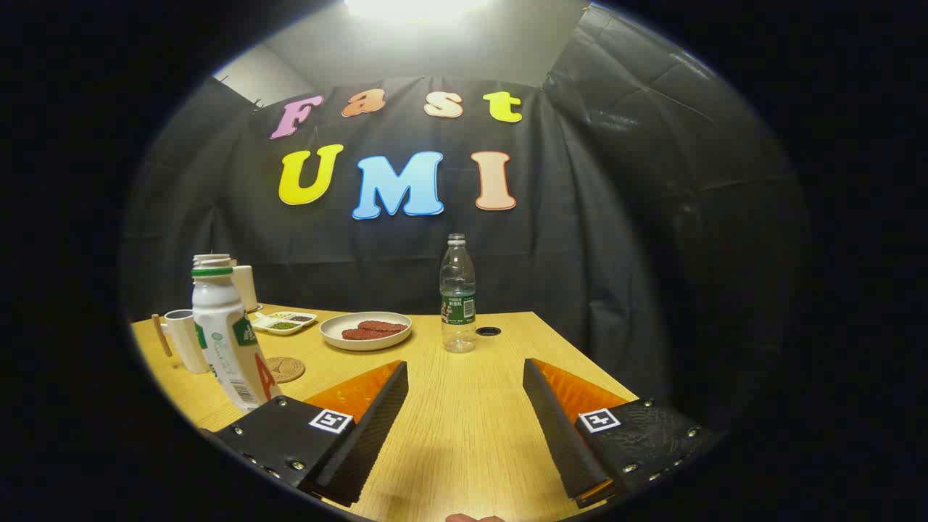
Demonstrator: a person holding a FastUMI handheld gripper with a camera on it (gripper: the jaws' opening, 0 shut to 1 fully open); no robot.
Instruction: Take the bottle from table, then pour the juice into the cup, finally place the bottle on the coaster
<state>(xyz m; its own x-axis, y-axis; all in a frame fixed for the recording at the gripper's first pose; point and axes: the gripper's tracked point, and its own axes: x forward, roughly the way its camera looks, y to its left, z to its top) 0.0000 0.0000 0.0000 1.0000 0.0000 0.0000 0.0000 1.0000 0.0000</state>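
Tongs spread wide, gripping nothing, low over the wooden counter. Target looks like the clear plastic water bottle with green label: upright, dead ahead beyond the tips, roughly centred on the gap. Straight advance should do.

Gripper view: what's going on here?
A person's handheld gripper hovers open above the wooden table, holding nothing. The white juice bottle stands just left of the fingers, beside the cup and the round coaster. A clear water bottle and a plate sit beyond. No grasp yet.
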